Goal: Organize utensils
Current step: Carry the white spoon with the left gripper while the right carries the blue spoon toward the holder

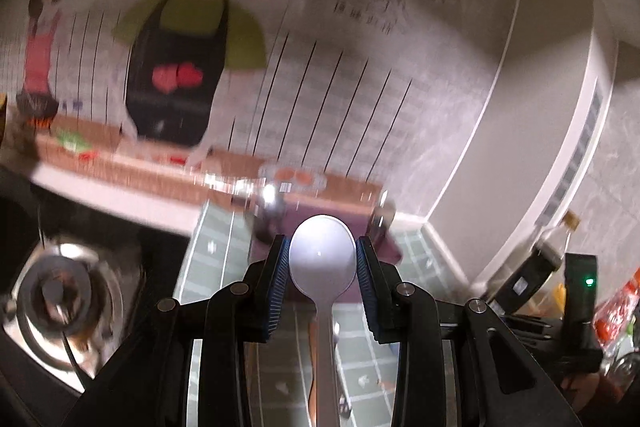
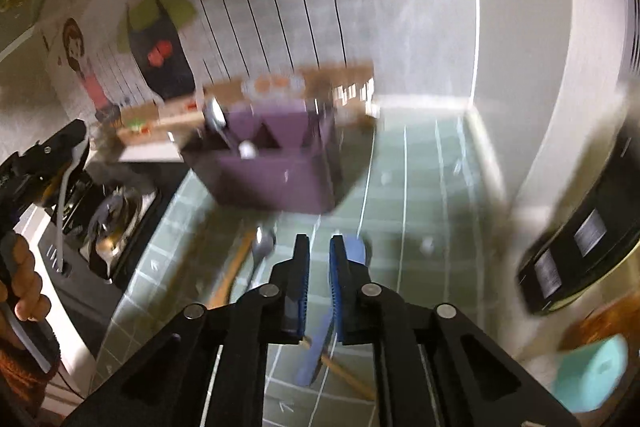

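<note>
Silvery metal spoon (image 1: 322, 259) sits bowl-forward between the left gripper (image 1: 322, 267) pads, clamped there above the green tiled surface (image 1: 212, 251). Ahead stands the purple utensil holder (image 2: 276, 183). The right gripper (image 2: 319, 259) is narrowed over a blue spoon (image 2: 316, 355), though blur hides whether it is gripped.
</note>
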`<state>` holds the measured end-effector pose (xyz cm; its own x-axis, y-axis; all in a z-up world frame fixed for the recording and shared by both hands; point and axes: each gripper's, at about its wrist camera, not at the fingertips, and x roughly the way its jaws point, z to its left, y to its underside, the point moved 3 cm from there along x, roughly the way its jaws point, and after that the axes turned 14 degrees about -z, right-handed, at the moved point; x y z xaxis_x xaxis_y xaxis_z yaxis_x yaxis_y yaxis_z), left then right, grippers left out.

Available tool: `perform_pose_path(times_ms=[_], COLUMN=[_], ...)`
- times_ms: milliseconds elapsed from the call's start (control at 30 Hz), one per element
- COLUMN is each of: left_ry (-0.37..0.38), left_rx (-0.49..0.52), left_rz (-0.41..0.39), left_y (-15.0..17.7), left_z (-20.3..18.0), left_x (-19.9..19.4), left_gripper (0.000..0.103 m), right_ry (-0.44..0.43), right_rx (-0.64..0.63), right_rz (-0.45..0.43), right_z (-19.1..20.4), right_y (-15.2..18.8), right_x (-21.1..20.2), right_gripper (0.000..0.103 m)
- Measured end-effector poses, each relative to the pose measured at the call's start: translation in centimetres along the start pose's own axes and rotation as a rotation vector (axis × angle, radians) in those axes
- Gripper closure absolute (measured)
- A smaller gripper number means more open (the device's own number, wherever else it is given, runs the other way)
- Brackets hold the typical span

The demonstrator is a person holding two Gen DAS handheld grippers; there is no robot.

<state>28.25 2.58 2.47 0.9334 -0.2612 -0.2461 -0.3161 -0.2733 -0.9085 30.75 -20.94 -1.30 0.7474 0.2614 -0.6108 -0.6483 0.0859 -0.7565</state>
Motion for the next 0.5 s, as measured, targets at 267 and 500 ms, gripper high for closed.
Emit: perform_pose_path(times_ms=[267, 500], left_ry=[-0.047, -0.075], left_rx=[-0.027, -0.042], left_rz=[0.111, 0.147], left_y=[4.9, 6.2], left_z=[1.3, 2.4], left_x=[0.4, 0.5], left_gripper=[0.068, 0.068], right_ry=[0.044, 0.053], right_rx=[0.03, 0.037], right_rz=[0.128, 0.123], right_z=[-0.9, -1.0], right_y=[5.6, 6.1], right_x=[4.9, 7.0], right_gripper=[0.091, 0.082])
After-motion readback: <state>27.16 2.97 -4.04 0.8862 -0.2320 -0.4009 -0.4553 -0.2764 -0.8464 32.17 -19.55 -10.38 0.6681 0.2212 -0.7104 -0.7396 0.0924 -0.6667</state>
